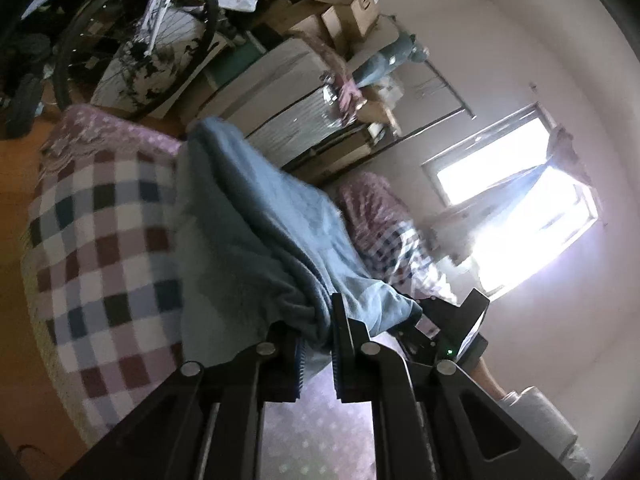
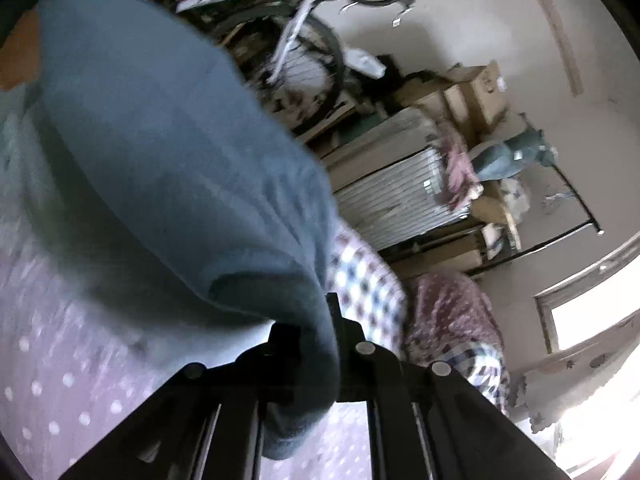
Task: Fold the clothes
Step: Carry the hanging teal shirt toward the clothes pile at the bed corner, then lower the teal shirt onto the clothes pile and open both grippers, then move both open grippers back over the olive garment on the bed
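Note:
A light blue fleece garment [image 1: 256, 216] hangs stretched in the air above the bed. My left gripper [image 1: 318, 344] is shut on one bunched edge of it, the cloth pinched between the two black fingers. In the right wrist view the same blue garment [image 2: 168, 168] fills the left half of the frame, and my right gripper [image 2: 316, 344] is shut on another edge, with a fold hanging down between its fingers. The other gripper [image 1: 448, 332] shows just right of my left one, close beside it. The views are tilted and blurred.
Under the garment lies a bed with a pink dotted sheet [image 2: 72, 368] and a checked blanket [image 1: 104, 240]. A bicycle [image 1: 140, 40], stacked cardboard boxes [image 1: 352, 4] and white panels [image 1: 288, 100] stand behind the bed. A bright window [image 1: 520, 208] is at the right.

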{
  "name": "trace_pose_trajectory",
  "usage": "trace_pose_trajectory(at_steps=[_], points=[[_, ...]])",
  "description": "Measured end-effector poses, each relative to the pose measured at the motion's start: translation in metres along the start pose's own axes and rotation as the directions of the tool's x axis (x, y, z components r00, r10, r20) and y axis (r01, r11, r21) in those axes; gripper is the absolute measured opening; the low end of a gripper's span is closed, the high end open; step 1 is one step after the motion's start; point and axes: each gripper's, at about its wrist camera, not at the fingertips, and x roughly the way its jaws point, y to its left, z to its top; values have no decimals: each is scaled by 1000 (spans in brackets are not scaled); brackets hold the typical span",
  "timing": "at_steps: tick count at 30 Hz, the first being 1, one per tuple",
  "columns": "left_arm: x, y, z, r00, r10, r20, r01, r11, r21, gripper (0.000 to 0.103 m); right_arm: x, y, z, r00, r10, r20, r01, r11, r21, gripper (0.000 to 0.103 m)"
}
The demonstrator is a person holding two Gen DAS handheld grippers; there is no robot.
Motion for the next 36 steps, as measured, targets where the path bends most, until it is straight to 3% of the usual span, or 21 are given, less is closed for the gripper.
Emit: trace_pose_trajectory(at_steps=[2, 3, 8, 10, 11, 13, 15, 17, 19, 25, 27, 30, 32, 36], points=[[4, 8, -8, 999, 38, -25, -38, 999, -9, 10, 3, 15, -10, 999, 22, -33, -23, 999, -25, 8], [5, 12, -12, 998, 54, -38, -54, 998, -11, 10, 5, 20, -16, 998, 35, -57, -36, 999, -18, 15], [4, 22, -24, 992, 102, -75, -103, 995, -7, 11, 0, 28, -39, 993, 34, -114, -29, 999, 45, 19], [0, 20, -27, 990, 119, -71, -119, 993, 2, 12, -7, 29, -46, 991, 31, -129, -22, 997, 67, 33], [-3, 19, -28, 989, 130, -70, -129, 992, 8, 15, -11, 29, -51, 989, 30, -147, -18, 997, 81, 45], [-9, 17, -32, 987, 142, -69, -140, 990, 23, 16, -19, 26, -59, 983, 30, -180, -10, 994, 107, 50], [-17, 10, -37, 987, 145, -68, -142, 989, 49, 23, -38, 21, -68, 982, 3, -187, 25, 988, 149, 50], [-29, -9, -45, 992, 115, -53, -108, 988, 111, 48, -61, 16, -77, 983, -32, -182, 70, 976, 205, 52], [-41, -28, -53, 996, 84, -40, -75, 982, 173, 64, -86, 12, -85, 983, -64, -169, 110, 956, 273, 54], [-76, -86, -76, 1000, -15, -12, 18, 935, 355, 81, -203, 5, -112, 986, -151, -73, 166, 828, 535, 57], [-88, -106, -84, 999, -48, -7, 47, 909, 414, 83, -255, 6, -121, 979, -199, -46, 184, 763, 619, 66], [-104, -138, -97, 995, -101, -16, 95, 859, 504, 87, -323, 13, -129, 966, -260, -14, 193, 677, 710, 81], [-108, -164, -110, 991, -125, -50, 132, 815, 564, 88, -370, 18, -137, 953, -303, -6, 200, 616, 761, 83], [-116, -214, -144, 975, -202, -88, 210, 737, 642, 91, -461, 34, -159, 911, -411, -5, 223, 485, 845, 98]])
